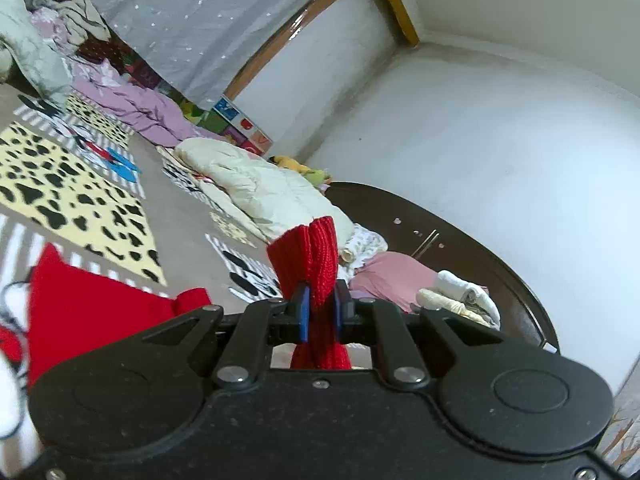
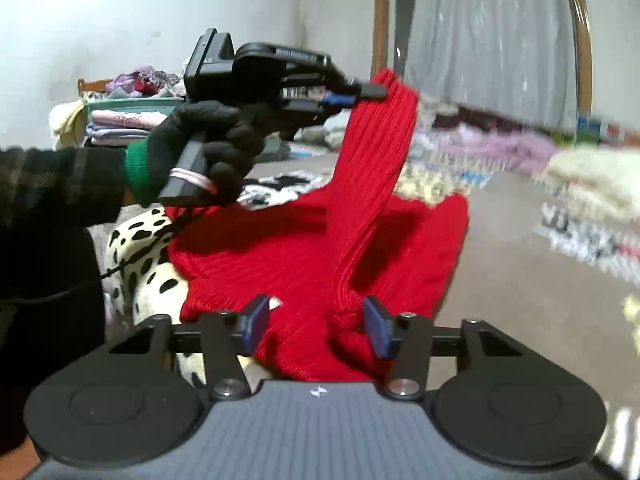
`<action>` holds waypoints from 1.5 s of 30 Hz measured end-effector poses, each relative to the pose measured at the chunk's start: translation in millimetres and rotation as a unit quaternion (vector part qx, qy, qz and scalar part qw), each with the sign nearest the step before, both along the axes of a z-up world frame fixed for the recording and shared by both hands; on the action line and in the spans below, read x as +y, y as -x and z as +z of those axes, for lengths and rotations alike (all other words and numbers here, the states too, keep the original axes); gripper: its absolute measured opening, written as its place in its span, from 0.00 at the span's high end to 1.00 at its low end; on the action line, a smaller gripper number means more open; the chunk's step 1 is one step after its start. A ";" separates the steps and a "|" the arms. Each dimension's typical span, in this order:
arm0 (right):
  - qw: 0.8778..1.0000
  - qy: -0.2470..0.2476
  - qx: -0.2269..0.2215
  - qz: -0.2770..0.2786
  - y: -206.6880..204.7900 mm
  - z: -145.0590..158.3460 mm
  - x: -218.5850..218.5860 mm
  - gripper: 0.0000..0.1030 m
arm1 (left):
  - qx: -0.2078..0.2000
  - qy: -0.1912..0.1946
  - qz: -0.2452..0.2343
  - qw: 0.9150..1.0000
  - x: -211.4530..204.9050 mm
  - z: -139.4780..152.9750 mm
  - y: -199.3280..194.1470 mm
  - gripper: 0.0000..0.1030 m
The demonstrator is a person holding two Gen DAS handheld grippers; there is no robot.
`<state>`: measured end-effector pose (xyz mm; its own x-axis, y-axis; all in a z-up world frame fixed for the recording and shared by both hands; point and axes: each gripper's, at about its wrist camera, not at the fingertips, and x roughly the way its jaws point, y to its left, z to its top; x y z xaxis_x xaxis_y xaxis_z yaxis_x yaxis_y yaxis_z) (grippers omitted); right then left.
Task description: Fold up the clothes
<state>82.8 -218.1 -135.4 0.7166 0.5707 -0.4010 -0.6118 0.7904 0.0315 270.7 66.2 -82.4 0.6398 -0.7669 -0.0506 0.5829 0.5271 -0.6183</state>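
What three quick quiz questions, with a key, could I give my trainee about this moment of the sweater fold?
1. True or false: the left hand-held gripper is shut on the red sweater's sleeve.
2. How do the right hand-held gripper's jaws stand: A) clamped on fabric, B) open, with red knit between them, C) out of view?
3. Fill in: the gloved hand lifts the sleeve while the red sweater body lies on a ____-patterned mat.

Key: 1 true; 2 B; 3 spotted.
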 end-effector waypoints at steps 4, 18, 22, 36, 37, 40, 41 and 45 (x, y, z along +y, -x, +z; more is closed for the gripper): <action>0.998 -0.047 0.044 -0.015 -12.7 -3.0 -13.5 0.66 | -0.001 -0.002 -0.016 1.000 -13.4 -3.8 -16.3 0.91; 0.978 -0.157 0.123 -0.057 -35.0 -18.0 -43.7 0.69 | 0.055 -0.078 0.016 0.995 -48.0 -28.4 -57.9 0.91; 0.984 -0.130 0.109 -0.049 -31.0 -17.6 -37.2 0.69 | 0.071 -0.100 0.026 0.992 -57.9 -35.4 -69.8 0.91; 0.992 0.113 -0.053 -0.022 13.5 -10.4 25.8 0.67 | 0.085 -0.241 0.078 0.964 -92.8 -38.5 -73.8 0.91; 0.991 0.117 -0.055 -0.023 13.7 -10.7 26.1 0.66 | 0.084 -0.244 0.082 0.963 -92.6 -38.1 -72.9 0.91; 0.990 0.126 -0.061 -0.022 12.8 -12.0 25.7 0.65 | 0.082 -0.251 0.093 0.960 -91.9 -36.8 -70.1 0.91; 0.989 0.130 -0.064 -0.021 13.6 -12.1 26.5 0.65 | 0.081 -0.254 0.096 0.959 -92.0 -37.0 -69.2 0.91; 0.989 0.131 -0.066 -0.025 17.2 -11.2 23.8 0.61 | 0.078 -0.266 0.089 0.957 -94.0 -32.1 -66.6 0.90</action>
